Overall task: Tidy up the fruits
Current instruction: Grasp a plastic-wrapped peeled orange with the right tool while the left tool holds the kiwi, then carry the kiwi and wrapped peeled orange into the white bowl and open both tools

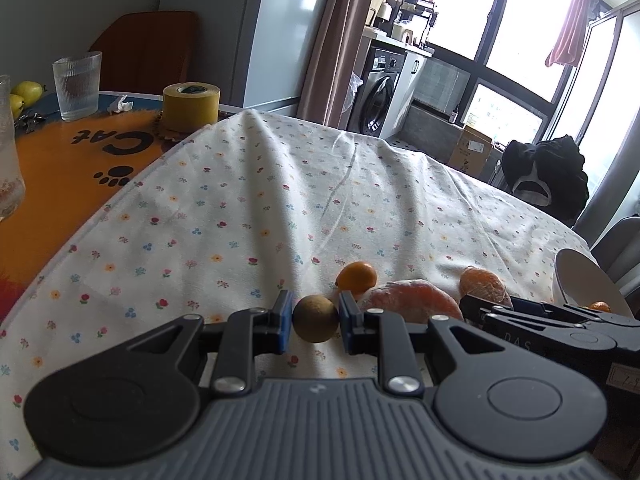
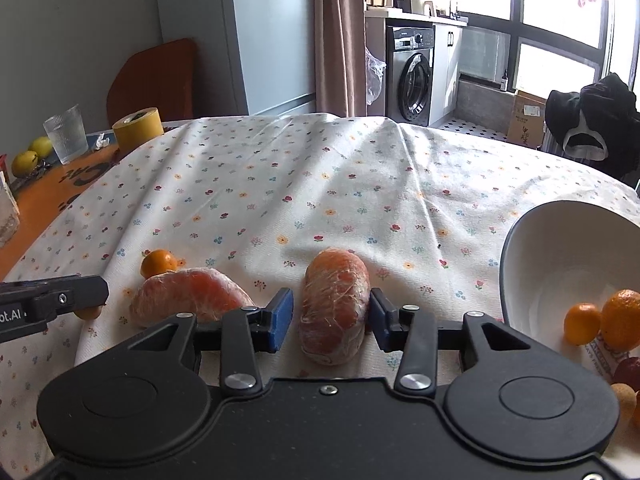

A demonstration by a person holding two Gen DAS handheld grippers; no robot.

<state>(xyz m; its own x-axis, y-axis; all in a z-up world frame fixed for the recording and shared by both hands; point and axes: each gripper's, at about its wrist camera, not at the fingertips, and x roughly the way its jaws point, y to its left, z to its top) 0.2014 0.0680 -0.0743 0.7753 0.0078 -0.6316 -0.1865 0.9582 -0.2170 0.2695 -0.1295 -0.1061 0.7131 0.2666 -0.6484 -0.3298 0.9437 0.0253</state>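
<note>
The left gripper (image 1: pixel 315 322) pinches a small brown fruit (image 1: pixel 315 324). The right gripper (image 2: pixel 331 315) brackets a peeled orange segment (image 2: pixel 334 306), its jaws near but seemingly not touching. The bowl (image 2: pixel 520 240) at three o'clock holds several fruits; another segment (image 2: pixel 192 296) and a kumquat (image 2: pixel 158 263) at ten o'clock remain.

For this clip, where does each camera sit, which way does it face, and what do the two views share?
Left wrist: on the left gripper, facing along its fingers across the floral tablecloth; a small brown round fruit sits between its pads; right gripper's tip at right.
Right wrist: on the right gripper, same heading; a peeled orange segment between its pads; white bowl at right.
Shared: kumquat, tape roll, washing machine.
</note>
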